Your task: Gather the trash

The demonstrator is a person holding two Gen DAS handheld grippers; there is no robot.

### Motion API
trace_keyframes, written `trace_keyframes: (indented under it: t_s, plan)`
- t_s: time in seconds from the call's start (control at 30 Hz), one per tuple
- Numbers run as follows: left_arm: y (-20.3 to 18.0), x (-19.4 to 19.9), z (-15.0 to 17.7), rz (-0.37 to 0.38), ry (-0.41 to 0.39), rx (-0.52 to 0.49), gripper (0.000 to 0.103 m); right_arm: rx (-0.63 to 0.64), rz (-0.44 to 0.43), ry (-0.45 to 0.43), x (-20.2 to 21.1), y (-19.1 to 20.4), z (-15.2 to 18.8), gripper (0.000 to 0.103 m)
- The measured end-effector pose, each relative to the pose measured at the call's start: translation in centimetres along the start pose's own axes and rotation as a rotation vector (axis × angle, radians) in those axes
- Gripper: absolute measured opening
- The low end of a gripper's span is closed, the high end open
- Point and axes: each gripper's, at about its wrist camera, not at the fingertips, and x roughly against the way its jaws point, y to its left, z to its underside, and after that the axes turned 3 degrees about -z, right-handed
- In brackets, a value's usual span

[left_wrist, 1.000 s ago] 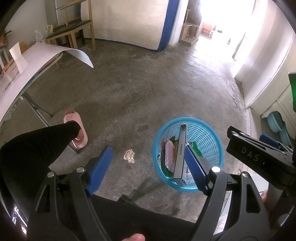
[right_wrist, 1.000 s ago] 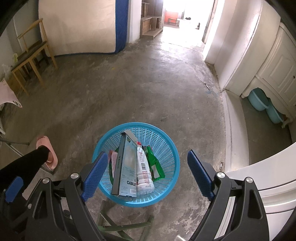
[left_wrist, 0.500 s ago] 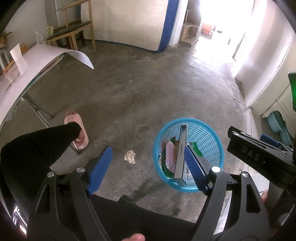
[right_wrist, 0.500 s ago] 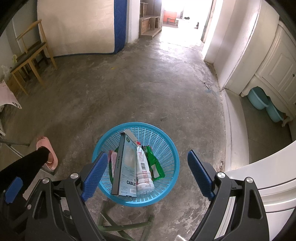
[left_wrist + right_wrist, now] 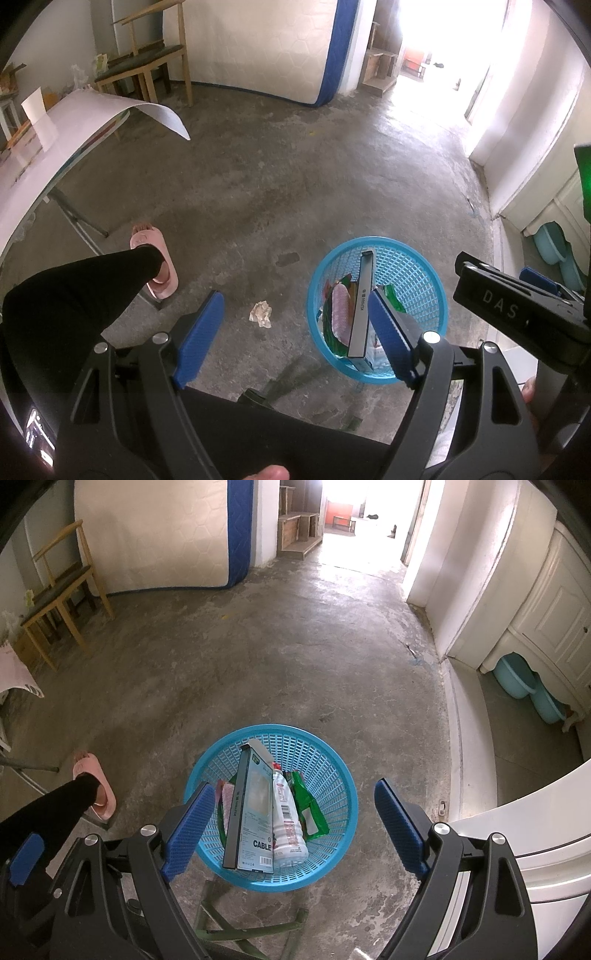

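A round blue mesh basket (image 5: 417,266) (image 5: 325,753) stands on the concrete floor. Inside it lie a flat cable box (image 5: 253,812), a white plastic bottle (image 5: 286,819), a green wrapper (image 5: 308,806) and a pink packet (image 5: 340,308). A crumpled scrap of paper (image 5: 261,313) lies on the floor left of the basket. My left gripper (image 5: 295,332) hangs open above the scrap and the basket's left side, holding nothing. Above the basket, my right gripper (image 5: 293,819) also stands open and empty.
A person's black-clad leg (image 5: 74,295) with a pink slipper (image 5: 157,264) stands at the left. A folding table with a white sheet (image 5: 74,136) is beyond it. A wooden chair (image 5: 62,602) and mattress (image 5: 159,535) line the far wall; white cabinets (image 5: 535,627) and teal basins (image 5: 517,675) sit right.
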Motion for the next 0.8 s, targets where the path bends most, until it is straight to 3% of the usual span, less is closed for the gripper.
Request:
trace_keyframes:
  t_s: [0.8]
  plan:
    - [-0.22,0.1,0.16,-0.004,-0.005,-0.003,0.076,-0.011,0.003,0.003,0.26,-0.17,-0.02,0.086]
